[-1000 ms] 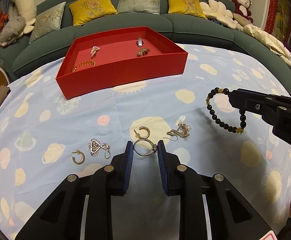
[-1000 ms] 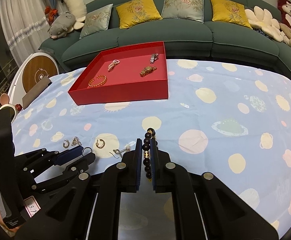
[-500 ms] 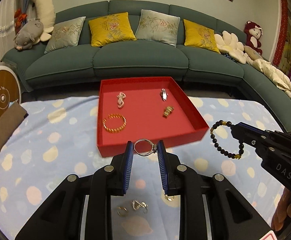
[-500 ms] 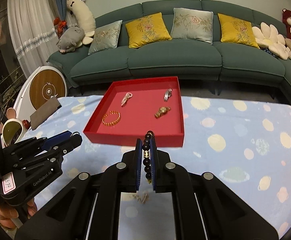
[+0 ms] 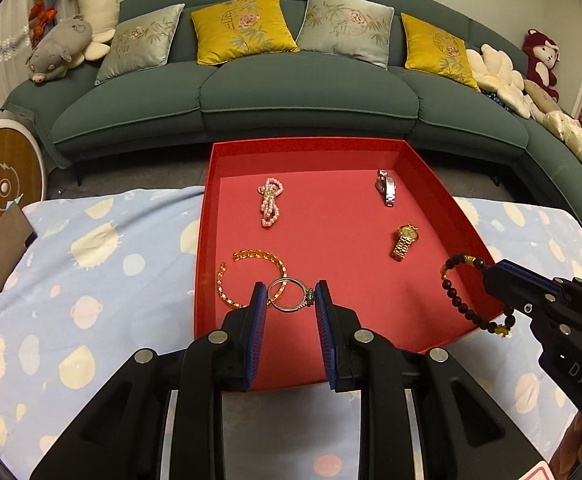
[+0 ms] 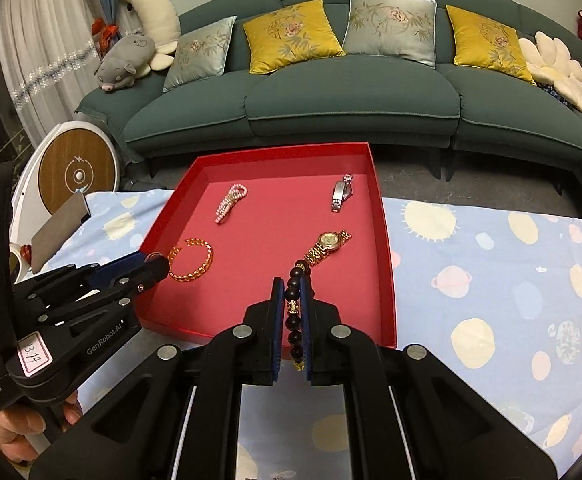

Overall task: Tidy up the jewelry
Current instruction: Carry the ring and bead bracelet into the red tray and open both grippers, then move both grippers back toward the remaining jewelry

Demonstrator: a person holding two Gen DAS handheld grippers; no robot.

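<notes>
A red tray (image 5: 205,216) (image 6: 387,264) lies on the table; in it are a pink bead piece (image 5: 269,206), a gold chain bracelet (image 5: 251,258), a silver watch (image 5: 387,188) and a gold watch (image 5: 404,240). My left gripper (image 5: 289,298) is shut on a silver ring (image 5: 293,296) and holds it over the tray's near part. My right gripper (image 6: 293,294) is shut on a black bead bracelet (image 6: 293,320), also over the tray's near edge; the bracelet shows too in the left wrist view (image 5: 457,300).
A blue cloth with planet prints (image 5: 91,264) covers the table. A green sofa with cushions (image 5: 307,96) stands behind it. A round wooden device (image 6: 75,176) and a grey card (image 6: 57,232) are at the left.
Both grippers have moved forward from the loose jewelry on the cloth to above the red tray, carrying the ring and the bead bracelet.
</notes>
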